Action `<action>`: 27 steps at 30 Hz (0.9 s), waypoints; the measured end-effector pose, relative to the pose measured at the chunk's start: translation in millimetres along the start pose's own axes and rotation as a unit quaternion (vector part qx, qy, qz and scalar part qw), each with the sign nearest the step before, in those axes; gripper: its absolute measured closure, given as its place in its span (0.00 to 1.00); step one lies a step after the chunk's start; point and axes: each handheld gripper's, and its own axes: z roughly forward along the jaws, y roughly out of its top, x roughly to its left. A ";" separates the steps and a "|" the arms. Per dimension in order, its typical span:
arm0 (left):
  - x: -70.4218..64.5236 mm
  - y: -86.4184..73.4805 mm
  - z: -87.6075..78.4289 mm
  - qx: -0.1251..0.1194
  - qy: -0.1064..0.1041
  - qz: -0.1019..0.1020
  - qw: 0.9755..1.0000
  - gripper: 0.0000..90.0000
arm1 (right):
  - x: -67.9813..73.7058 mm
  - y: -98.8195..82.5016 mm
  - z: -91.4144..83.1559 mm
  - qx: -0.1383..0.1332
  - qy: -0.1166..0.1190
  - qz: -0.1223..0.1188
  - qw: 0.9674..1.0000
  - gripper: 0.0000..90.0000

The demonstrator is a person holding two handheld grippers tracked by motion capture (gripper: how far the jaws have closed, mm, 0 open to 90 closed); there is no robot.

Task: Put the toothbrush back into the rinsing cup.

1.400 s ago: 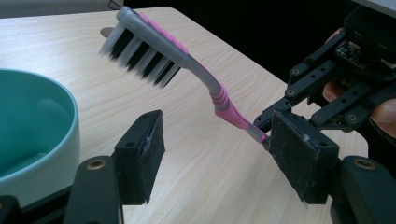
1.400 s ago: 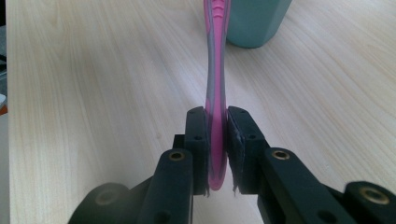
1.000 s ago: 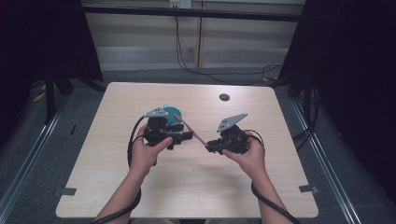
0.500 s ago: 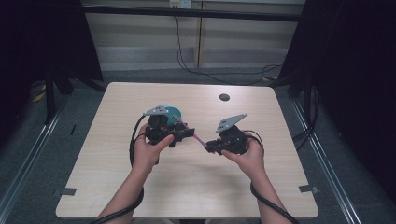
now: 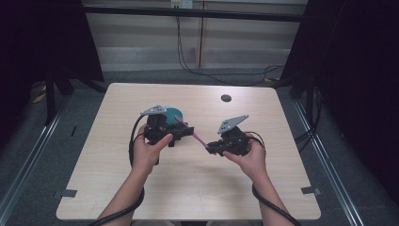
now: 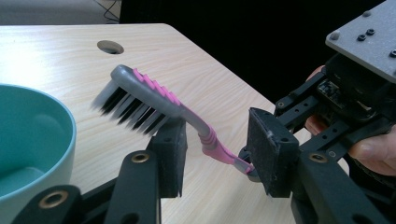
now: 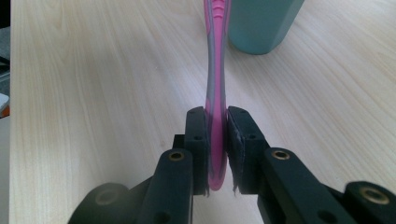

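A pink and grey toothbrush [image 5: 195, 136] is held in the air over the table, bristles pointing down at its far end [image 6: 130, 105]. My right gripper [image 7: 216, 149] is shut on the end of its handle. My left gripper [image 6: 219, 140] is open, and the brush's neck passes between its two pads without being pinched. A teal cup [image 5: 175, 113] stands on the table just behind the left gripper [image 5: 185, 132] and beside its left jaw [image 6: 32, 140]. In the high view the right gripper [image 5: 211, 146] faces the left one across a short gap.
The light wooden table [image 5: 197, 188] has a small round hole [image 5: 226, 98] near its far edge. Black curtains and a dark frame surround the table. Cables trail from both grippers toward the person's forearms.
Almost nothing has changed. Both grippers and the toothbrush keep nearly the same place, and the left gripper has shifted only slightly.
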 end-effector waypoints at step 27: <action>5.0 0.6 3.0 -0.015 -0.012 -0.033 0.999 0.86 | 1.7 0.2 1.6 -0.007 0.005 -0.002 1.000 0.88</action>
